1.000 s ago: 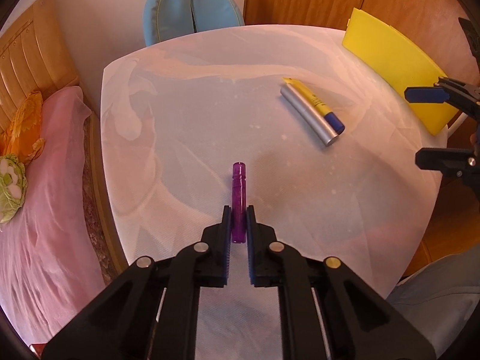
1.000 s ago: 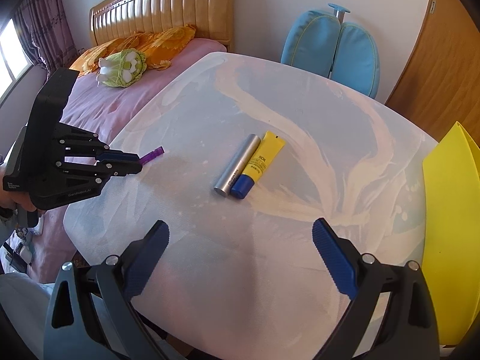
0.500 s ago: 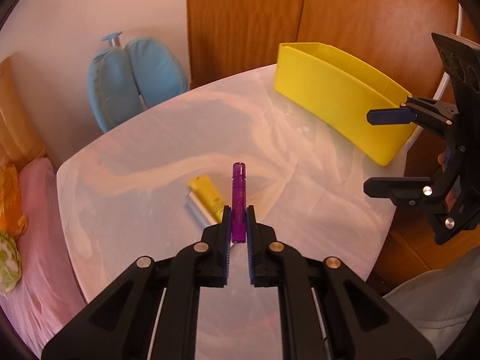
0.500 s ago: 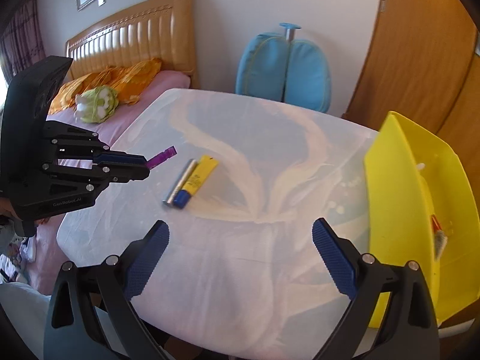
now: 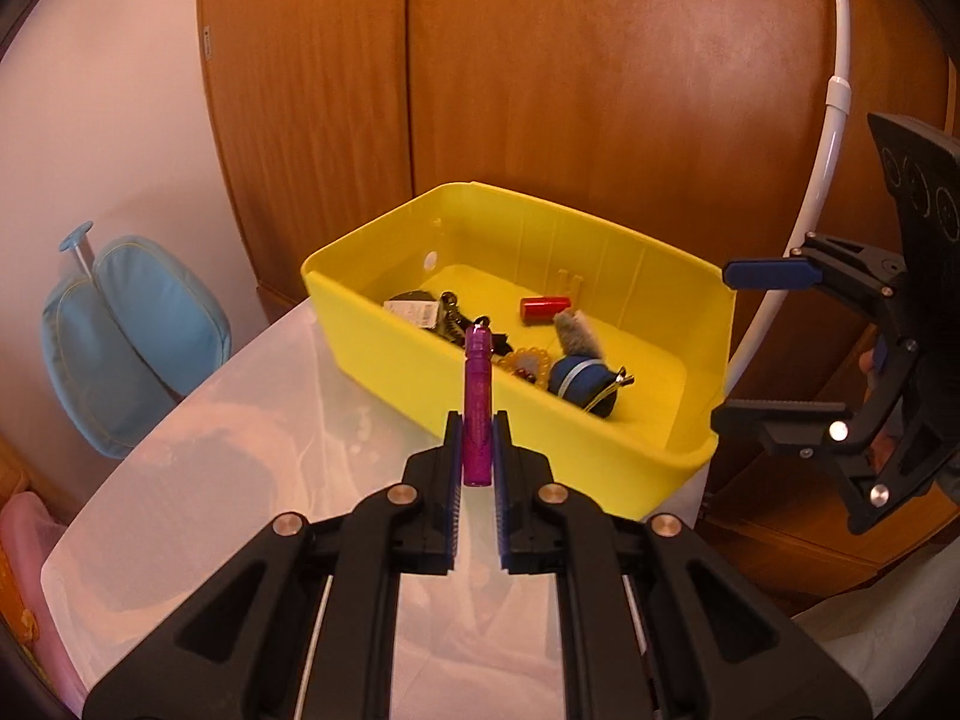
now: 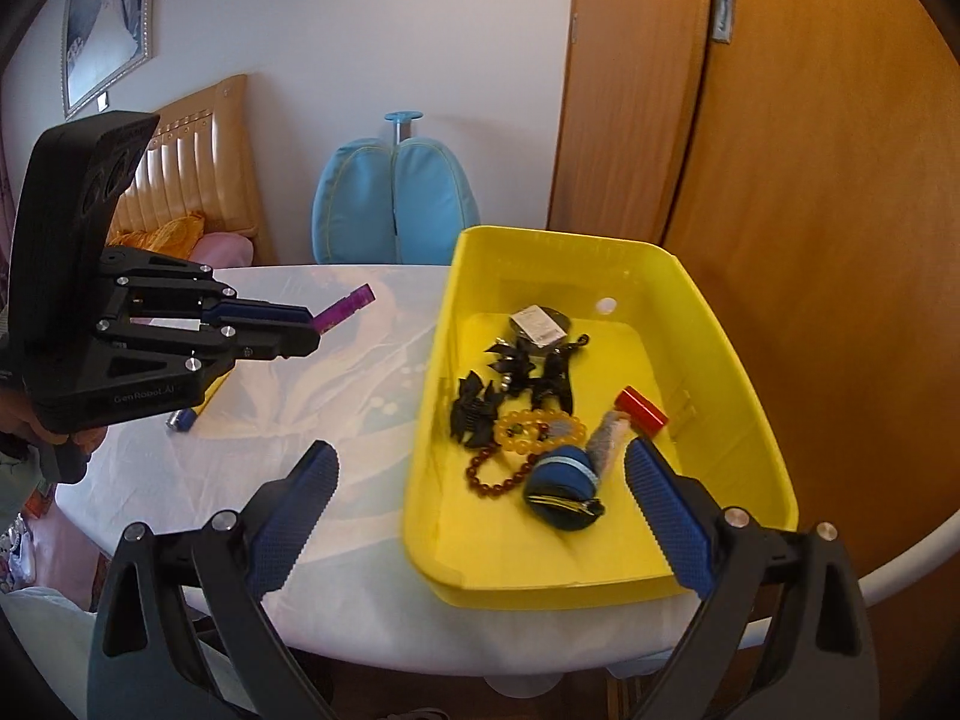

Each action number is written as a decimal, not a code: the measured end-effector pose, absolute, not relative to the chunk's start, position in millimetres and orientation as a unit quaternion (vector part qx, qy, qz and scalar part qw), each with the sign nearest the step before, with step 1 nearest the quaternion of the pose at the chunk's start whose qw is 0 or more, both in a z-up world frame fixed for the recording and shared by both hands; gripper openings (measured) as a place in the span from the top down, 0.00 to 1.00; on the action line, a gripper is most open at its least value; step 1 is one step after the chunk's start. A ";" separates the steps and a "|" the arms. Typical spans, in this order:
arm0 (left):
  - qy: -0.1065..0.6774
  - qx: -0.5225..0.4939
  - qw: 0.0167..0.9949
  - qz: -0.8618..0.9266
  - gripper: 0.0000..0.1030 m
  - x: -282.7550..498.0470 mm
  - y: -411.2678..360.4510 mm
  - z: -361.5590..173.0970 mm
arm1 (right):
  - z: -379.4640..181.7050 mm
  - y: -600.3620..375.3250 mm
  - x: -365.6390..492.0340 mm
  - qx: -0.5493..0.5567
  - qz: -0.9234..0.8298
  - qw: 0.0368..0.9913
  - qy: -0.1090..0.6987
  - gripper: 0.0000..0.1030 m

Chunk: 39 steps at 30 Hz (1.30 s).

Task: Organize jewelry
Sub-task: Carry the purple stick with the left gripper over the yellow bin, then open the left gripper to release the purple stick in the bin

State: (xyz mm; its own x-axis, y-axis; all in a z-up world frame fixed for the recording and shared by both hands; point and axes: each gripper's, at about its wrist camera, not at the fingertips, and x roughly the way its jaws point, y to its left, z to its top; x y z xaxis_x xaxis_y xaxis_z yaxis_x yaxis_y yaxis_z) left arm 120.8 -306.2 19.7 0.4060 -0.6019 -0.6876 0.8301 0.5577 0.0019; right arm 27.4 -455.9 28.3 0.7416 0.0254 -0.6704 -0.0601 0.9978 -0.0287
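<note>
Table (image 6: 336, 498), white cloth cover, carries everything observed. Yellow bin (image 6: 438, 420) sits at the table's right edge in the right wrist view, open top, one short wall at the table's near edge. Left gripper (image 5: 478, 450): fingers clamped together on the purple tube (image 5: 478, 402), which is pinched at its lower end and projects straight forward past the fingertips; in the left wrist view its capped tip overlaps the bin's near long wall. Seen from the right wrist camera, the same gripper (image 6: 315, 327) is held above the cloth to the left of the bin, tube (image 6: 347, 307) angled up and toward the bin, not yet over the rim. Right gripper (image 6: 480, 510): fingers spread wide apart, nothing between them, positioned at the near end of the bin; blue pads visible on both fingers. Bin contents, largest first: cluster of black bows (image 6: 510, 384) in the middle, with a tagged dark item toward the far wall; blue pouch (image 6: 564, 489) near the near wall; yellow bead bracelet (image 6: 528, 432) touching the pouch's far side; brown bead strand (image 6: 498, 474) just left of the pouch; grey fuzzy piece (image 6: 609, 438) beside the pouch; red cylinder (image 6: 642, 411) near the right long wall. A blue-capped item (image 6: 182, 418) lies on the cloth near the table's left edge, partly hidden under the left gripper body.
</note>
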 end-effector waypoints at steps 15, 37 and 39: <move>0.407 0.307 0.710 -0.486 0.91 206.5 -459.2 -41.8 | -26.4 -537.3 104.4 0.018 -0.030 0.884 0.466 0.06; 0.390 0.272 0.748 -0.464 0.46 197.6 -435.0 -22.4 | -16.9 -552.0 109.6 0.039 -0.022 0.891 0.452 0.06; 0.385 0.246 0.765 -0.453 0.41 189.4 -418.2 -11.7 | -8.9 -550.7 100.0 0.042 -0.020 0.897 0.439 0.06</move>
